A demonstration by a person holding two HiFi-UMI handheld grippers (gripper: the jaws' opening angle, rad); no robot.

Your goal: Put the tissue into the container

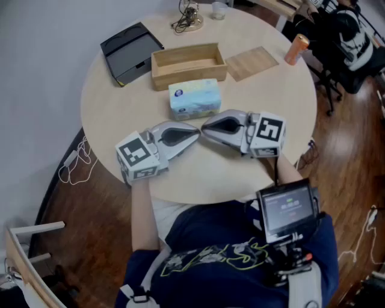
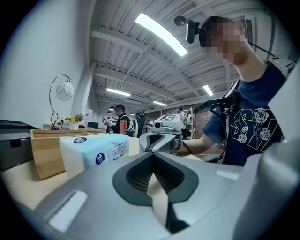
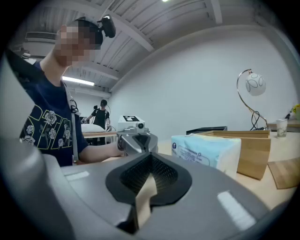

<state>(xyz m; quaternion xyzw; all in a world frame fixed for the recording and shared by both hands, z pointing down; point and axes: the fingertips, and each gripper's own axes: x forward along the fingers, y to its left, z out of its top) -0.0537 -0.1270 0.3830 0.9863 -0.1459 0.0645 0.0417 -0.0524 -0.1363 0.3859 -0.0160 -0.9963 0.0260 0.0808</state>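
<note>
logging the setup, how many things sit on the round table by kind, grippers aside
wooden box: 1
wooden board: 1
tissue pack: 1
black tray: 1
orange can: 1
clear cup: 1
lamp: 1
total: 7

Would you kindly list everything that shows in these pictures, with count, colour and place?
table: one, pale wood, round, carries the rest
tissue pack: one, light blue and white, table centre
box: one, wooden, open, just behind the tissue pack
board: one, wooden, right of the box
tray: one, black, left of the box
can: one, orange, table's far right edge
cup: one, clear, table's far edge
lamp: one, white globe on a curved stem, far edge
cable: one, white, floor left of the table
screen: one, black, at the person's chest
left tool: one, grey, shut, empty, near side of the table
right tool: one, grey, shut, empty, tip facing the left tool
</note>
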